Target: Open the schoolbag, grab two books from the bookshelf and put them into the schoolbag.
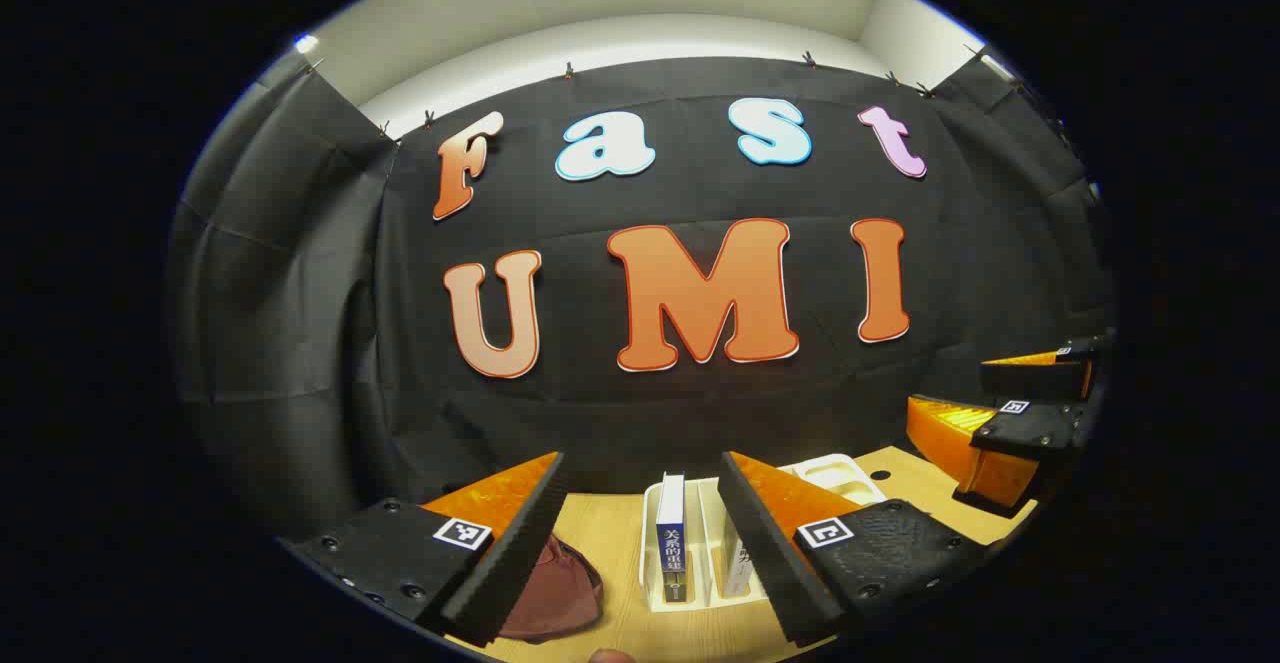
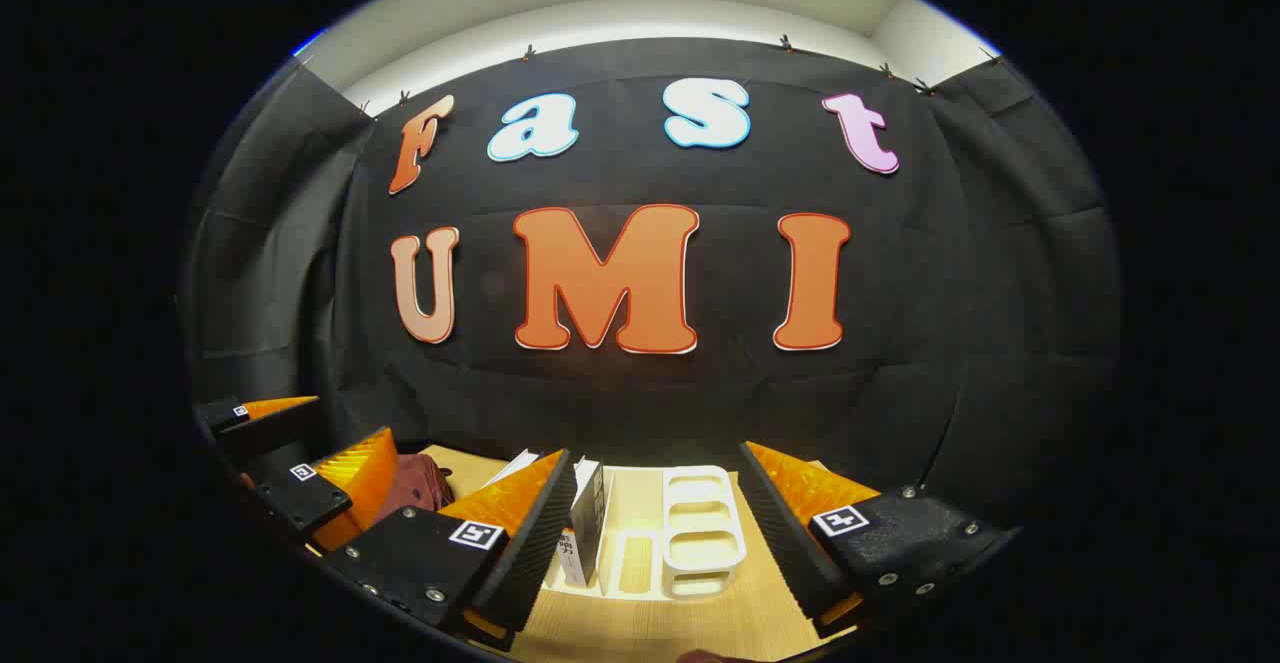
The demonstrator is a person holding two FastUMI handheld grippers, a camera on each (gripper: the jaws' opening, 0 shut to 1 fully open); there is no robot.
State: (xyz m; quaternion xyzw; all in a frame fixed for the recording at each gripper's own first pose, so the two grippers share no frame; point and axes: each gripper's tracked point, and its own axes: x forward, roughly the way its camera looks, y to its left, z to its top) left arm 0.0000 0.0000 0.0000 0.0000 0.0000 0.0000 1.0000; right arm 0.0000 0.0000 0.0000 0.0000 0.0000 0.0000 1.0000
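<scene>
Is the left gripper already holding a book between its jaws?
No, the left gripper is open, its jaws apart above the blue-spined book in the white rack.

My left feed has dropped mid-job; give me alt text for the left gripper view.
The left gripper hangs open above a wooden table, its fingers framing a white bookshelf with books standing upright in it. A dark red schoolbag lies left of the rack, and the right gripper shows farther off at the right edge.

At the bottom of the frame the left gripper (image 1: 640,543) hangs with its jaws wide apart above a wooden table (image 1: 610,533). Between its fingers stands a white bookshelf (image 1: 700,543) holding upright books (image 1: 671,548) (two spines show). A dark red schoolbag (image 1: 555,588) lies lower left; the right gripper (image 1: 1010,413) sits at the right edge.
</scene>
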